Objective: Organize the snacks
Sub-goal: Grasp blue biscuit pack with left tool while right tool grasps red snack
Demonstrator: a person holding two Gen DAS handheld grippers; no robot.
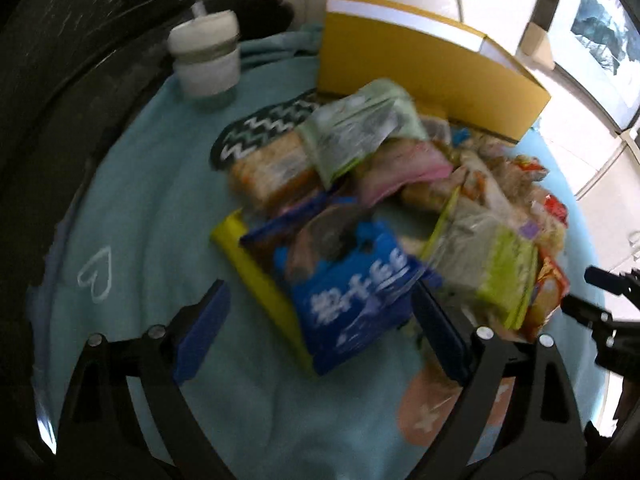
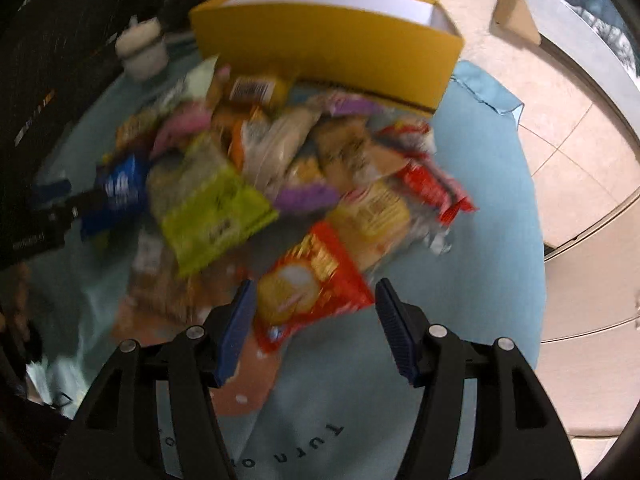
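Right wrist: snack pile (image 2: 304, 184) against yellow box (image 2: 320, 44), blue cloth (image 2: 488, 184) bare rightward (floor beyond)

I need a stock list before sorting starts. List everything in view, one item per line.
Yellow cardboard box: one, yellow outside and white inside, open, behind the pile.
Snack packets: a loose pile, too blurred to count, on the pale blue cloth.
Blue snack packet: one, near edge, left side.
Lime-green packet: one, mid-pile.
Red cracker packet: one, near edge, right side.
White lidded cup: one, far left corner.
Left gripper: black, blue pads, open over the blue packet.
Right gripper: same build, open over the red packet.
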